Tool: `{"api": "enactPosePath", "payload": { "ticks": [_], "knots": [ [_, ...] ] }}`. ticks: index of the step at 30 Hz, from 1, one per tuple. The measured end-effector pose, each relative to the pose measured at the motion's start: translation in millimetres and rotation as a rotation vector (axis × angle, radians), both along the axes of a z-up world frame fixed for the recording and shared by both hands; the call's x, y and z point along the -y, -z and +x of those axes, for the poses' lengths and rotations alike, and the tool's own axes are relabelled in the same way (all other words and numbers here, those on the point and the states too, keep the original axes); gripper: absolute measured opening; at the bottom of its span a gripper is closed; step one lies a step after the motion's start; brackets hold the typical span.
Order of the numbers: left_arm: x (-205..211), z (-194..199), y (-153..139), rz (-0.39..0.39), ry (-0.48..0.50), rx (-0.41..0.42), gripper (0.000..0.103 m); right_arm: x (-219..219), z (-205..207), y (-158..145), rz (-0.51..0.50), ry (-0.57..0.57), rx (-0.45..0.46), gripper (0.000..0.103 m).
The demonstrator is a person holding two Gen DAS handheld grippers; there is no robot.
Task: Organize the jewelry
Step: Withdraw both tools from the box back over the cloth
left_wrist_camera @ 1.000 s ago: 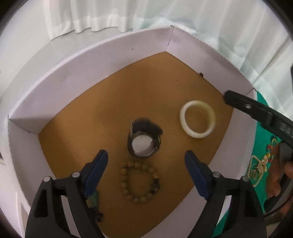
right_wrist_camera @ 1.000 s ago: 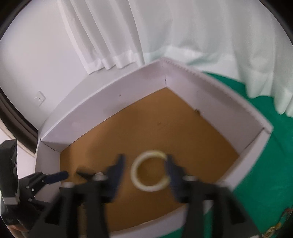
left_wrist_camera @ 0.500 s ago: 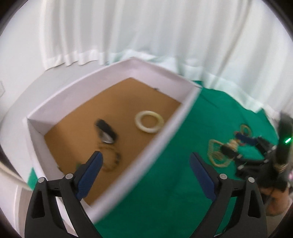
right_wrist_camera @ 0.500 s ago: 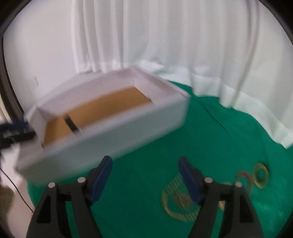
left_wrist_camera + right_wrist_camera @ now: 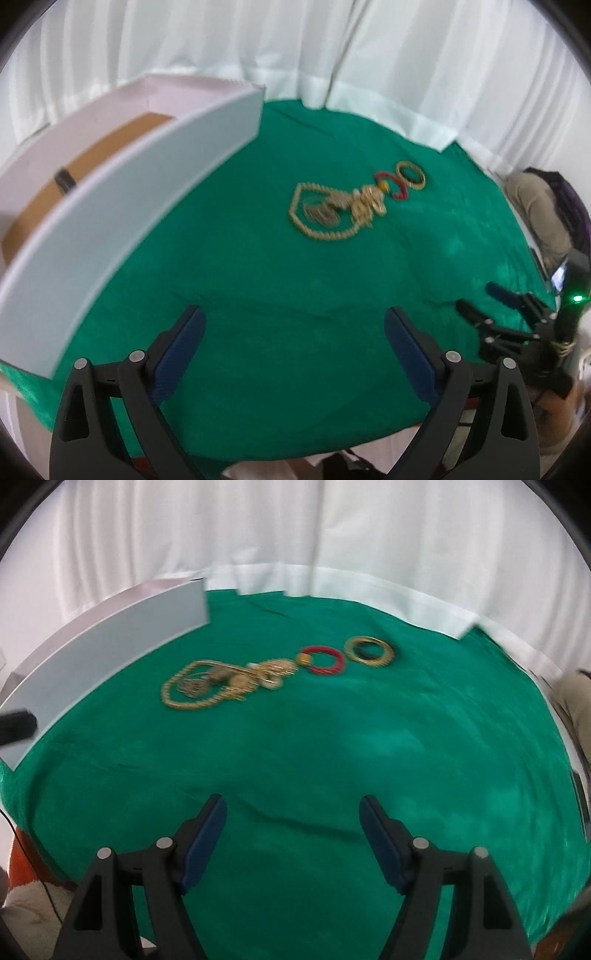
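Note:
On the green cloth [image 5: 295, 288] lies a row of jewelry: a gold bead necklace [image 5: 317, 218] [image 5: 192, 690] tangled with gold pieces, a red bangle [image 5: 325, 660] [image 5: 393, 184] and a gold bangle [image 5: 369, 650] [image 5: 410, 173]. The white box [image 5: 122, 177] [image 5: 110, 638] with a brown floor stands at the left, with a dark item [image 5: 64, 180] inside it. My left gripper [image 5: 293, 350] is open and empty over bare cloth, short of the necklace. My right gripper [image 5: 293, 834] is open and empty too, well in front of the jewelry; it also shows at the right edge [image 5: 495, 306] of the left wrist view.
White curtains [image 5: 295, 535] hang behind the table and drape onto its far edge. A beige and dark bundle [image 5: 543, 210] sits beyond the right edge. The near table edge runs just under both grippers.
Both grippers swung right, out of the white box and over the green cloth. The white bangle, watch and bead bracelet stayed in the box. The right jaws spread wider, the left slightly wider.

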State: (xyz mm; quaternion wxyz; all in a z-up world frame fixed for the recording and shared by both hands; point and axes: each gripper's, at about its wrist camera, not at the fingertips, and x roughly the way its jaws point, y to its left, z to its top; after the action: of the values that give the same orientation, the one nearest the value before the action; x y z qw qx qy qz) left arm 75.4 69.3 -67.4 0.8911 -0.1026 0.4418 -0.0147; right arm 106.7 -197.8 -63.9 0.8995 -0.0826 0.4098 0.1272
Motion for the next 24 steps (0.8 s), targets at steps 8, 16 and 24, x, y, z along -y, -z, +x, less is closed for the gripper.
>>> {"api": "enactPosePath", "payload": {
  "ticks": [8, 16, 24],
  "knots": [
    [13.9, -8.1, 23.4, 0.017, -0.016, -0.023, 0.098, 23.9, -6.2, 2.5, 0.079, 0.073, 0.026, 0.076],
    [3.0, -8.0, 45.7, 0.044, -0.087, -0.060, 0.098, 14.6, -18.3, 8.1, 0.078, 0.041, 0.027, 0.076],
    [5.7, -7.1, 63.5, 0.078, -0.086, -0.093, 0.098, 2.2, -25.6, 10.6, 0.066, 0.009, 0.025, 0.076]
  ]
}}
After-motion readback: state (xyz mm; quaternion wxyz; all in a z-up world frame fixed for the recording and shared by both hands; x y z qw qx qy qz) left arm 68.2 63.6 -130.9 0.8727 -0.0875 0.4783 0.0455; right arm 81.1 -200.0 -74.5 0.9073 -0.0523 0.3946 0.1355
